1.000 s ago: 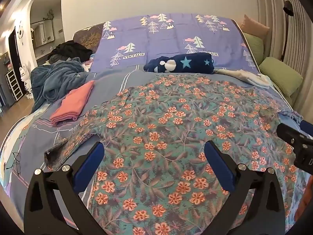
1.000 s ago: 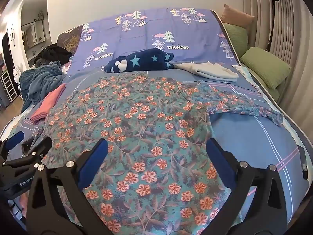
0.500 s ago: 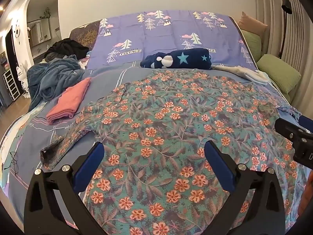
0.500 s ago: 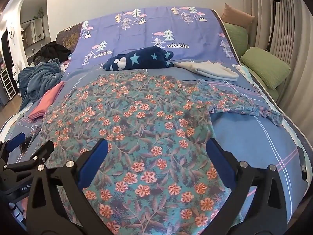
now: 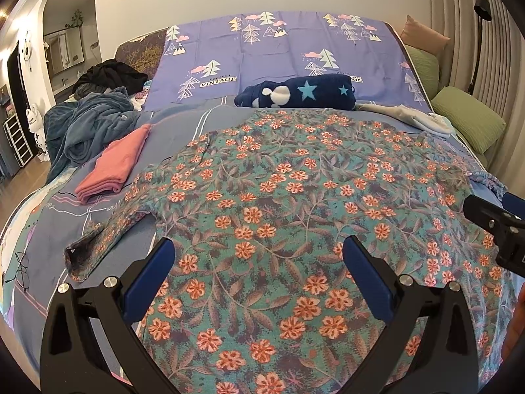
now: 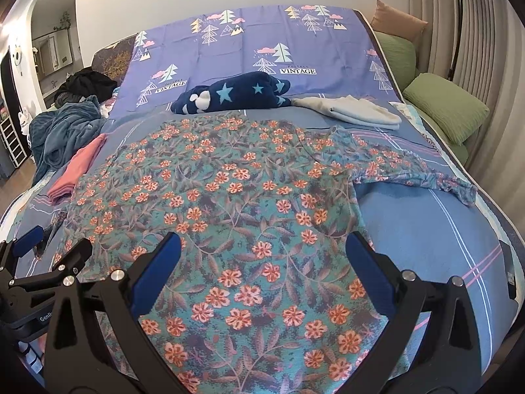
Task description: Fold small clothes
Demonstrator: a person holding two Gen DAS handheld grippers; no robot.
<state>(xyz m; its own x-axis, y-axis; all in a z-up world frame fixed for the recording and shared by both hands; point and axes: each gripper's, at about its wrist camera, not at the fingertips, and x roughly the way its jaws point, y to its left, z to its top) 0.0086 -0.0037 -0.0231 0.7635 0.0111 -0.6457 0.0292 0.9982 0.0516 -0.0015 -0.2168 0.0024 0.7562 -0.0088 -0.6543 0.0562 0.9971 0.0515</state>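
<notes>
Floral top (image 5: 295,197), teal with orange flowers, spread flat on bed (image 5: 59,229), both long sleeves extended sideways, unfolded, hem toward cameras

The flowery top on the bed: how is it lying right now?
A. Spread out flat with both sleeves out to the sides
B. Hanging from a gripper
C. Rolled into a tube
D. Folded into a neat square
A: the flowery top lies flat across the bed, one sleeve stretched right, the other sleeve left; both grippers are open above it.
</notes>
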